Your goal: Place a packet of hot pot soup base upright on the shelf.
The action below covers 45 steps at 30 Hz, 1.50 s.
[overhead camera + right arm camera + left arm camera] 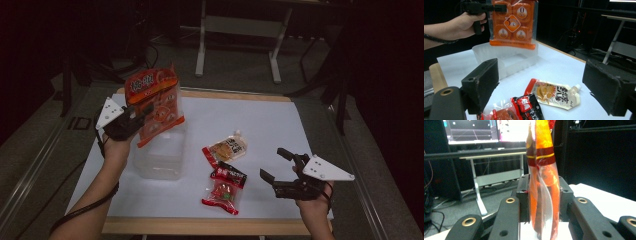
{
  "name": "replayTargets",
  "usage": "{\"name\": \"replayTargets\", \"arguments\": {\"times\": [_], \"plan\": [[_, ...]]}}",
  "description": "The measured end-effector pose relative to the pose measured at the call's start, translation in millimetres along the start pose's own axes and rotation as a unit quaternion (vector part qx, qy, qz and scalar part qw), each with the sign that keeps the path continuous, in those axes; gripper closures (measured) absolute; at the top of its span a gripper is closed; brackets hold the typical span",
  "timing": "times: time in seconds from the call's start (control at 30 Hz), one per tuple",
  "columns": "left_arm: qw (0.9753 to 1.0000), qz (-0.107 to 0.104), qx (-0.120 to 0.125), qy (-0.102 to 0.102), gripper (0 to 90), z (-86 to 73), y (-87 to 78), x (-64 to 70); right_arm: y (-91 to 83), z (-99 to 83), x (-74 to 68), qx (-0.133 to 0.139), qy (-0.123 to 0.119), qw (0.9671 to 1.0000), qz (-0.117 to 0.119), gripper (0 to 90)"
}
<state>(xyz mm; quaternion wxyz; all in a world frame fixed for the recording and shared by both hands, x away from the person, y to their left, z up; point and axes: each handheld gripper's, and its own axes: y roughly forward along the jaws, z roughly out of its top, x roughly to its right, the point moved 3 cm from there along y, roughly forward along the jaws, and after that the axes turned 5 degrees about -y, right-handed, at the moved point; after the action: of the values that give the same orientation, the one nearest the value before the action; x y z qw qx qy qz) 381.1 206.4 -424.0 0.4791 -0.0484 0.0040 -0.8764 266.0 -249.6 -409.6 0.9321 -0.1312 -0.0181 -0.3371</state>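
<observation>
Right hand (pixel 312 200): coming in from the bottom right edge, wrist low over the table's (pixel 260 125) front corner, palm wrapping the handle.
Right gripper (pixel 274 165): hovering over the white top, pointing left and away toward the packets; jaws standing wide apart with nothing between them, as the right gripper view is showing.
Red packet (pixel 225 189): lying flat near the front edge, left of the right gripper and apart from it.
Spout pouch (pixel 227 148): lying flat just behind the red packet, cap pointing to the far right.
Left forearm (pixel 92 200): reaching up from the bottom left, a cable trailing along it.
Left hand (pixel 116 145): raised above the table's left side, wrist bending upward.
Left gripper (pixel 145 110): held high, pointing right; jaws clamping an edge of the orange bag.
Orange bag (pixel 155 102): hanging in the air, upright and slightly tilted, its lower edge above the tub's far end.
Tub (pixel 160 155): clear plastic, sitting on the table just right of the left hand, under the bag.
</observation>
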Motion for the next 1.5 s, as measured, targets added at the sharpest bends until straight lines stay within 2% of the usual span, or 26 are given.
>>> {"name": "replayTargets", "arguments": {"times": [0.1,0.47,0.57,0.67,0.77,0.83,0.87,0.93,1.07,1.27,1.33,1.43,1.47,1.5], "plan": [[0.9999,0.000,-0.006,-0.008,71.4,-8.6,4.4,-2.1,0.3,-0.4,0.4,0.000,0.002,1.0000,0.001,13.5],[0.9987,-0.018,-0.045,-0.014,71.3,-34.2,19.2,-7.8,2.1,-5.4,1.1,-0.007,0.003,0.9999,0.007,13.7],[0.9984,-0.017,-0.052,-0.012,71.3,-40.4,21.2,-8.4,2.5,-6.9,1.6,-0.008,0.005,0.9999,0.007,13.7],[0.9981,-0.014,-0.055,-0.021,71.3,-44.6,21.4,-11.5,2.8,-7.8,1.5,-0.010,0.004,0.9999,0.007,13.7],[0.9974,-0.014,-0.070,-0.005,71.2,-51.1,21.9,-13.4,2.9,-8.3,1.4,-0.010,0.005,0.9999,0.007,13.7],[0.9976,-0.018,-0.066,-0.010,71.0,-55.3,20.0,-16.6,3.3,-9.1,1.0,-0.011,0.006,0.9999,0.009,13.7],[0.9972,-0.015,-0.069,-0.024,71.0,-57.7,18.2,-20.7,3.8,-9.6,1.0,-0.011,0.005,0.9999,0.009,13.7],[0.9969,-0.014,-0.071,-0.031,70.9,-59.6,16.8,-24.2,4.1,-9.9,0.7,-0.011,0.007,0.9999,0.010,13.7],[0.9965,-0.012,-0.074,-0.037,70.6,-66.0,12.7,-32.6,7.0,-10.4,-1.6,-0.013,0.005,0.9998,0.015,13.9],[0.9969,-0.015,-0.070,-0.033,69.6,-67.2,13.7,-35.6,7.9,-9.9,-2.8,-0.010,0.002,0.9998,0.018,14.1],[0.9967,-0.005,-0.079,-0.021,66.9,-66.7,14.0,-36.3,8.4,-9.8,-2.9,-0.010,0.000,0.9998,0.019,14.1],[0.9960,-0.006,-0.087,-0.017,65.2,-64.3,14.5,-36.6,8.6,-9.6,-2.4,-0.010,0.002,0.9998,0.019,14.2],[0.9964,-0.004,-0.085,-0.008,64.4,-62.4,13.7,-36.4,8.5,-9.5,-2.3,-0.010,0.000,0.9998,0.019,14.2],[0.9964,-0.004,-0.085,-0.008,63.5,-62.4,13.7,-36.4,8.5,-9.5,-2.3,-0.010,0.000,0.9998,0.019,14.2]]}}
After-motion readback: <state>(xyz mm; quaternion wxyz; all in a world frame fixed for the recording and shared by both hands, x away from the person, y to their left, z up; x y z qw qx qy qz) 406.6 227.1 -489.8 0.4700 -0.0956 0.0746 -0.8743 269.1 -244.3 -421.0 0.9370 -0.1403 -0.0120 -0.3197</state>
